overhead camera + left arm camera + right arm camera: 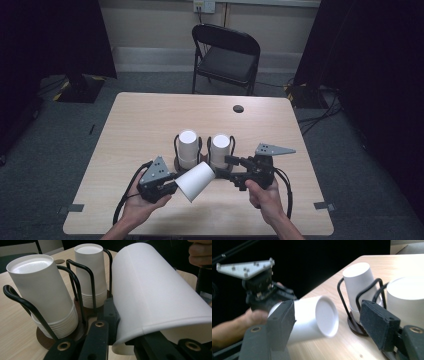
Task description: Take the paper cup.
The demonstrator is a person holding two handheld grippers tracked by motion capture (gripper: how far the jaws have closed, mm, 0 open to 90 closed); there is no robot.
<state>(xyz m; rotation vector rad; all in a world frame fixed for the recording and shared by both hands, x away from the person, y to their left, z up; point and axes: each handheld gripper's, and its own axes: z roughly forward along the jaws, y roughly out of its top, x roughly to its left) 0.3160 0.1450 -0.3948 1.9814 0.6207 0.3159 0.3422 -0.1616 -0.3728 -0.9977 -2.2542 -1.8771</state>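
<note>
A white paper cup (196,181) lies sideways above the table, rim toward the left, base toward the right. My left gripper (175,187) is shut on its rim wall (155,290). My right gripper (222,167) is open, one jaw on each side of the cup's base (312,315); whether the left jaw touches the cup wall I cannot tell. Just behind stand two stacks of upturned white cups, the left stack (188,147) and the right stack (220,147), each in a black wire holder (75,282).
The wooden table (140,120) has a dark round hole (238,108) near its far edge and tape marks at the near corners (75,207). A black folding chair (227,55) stands beyond the table. Cables lie on the floor at right (320,115).
</note>
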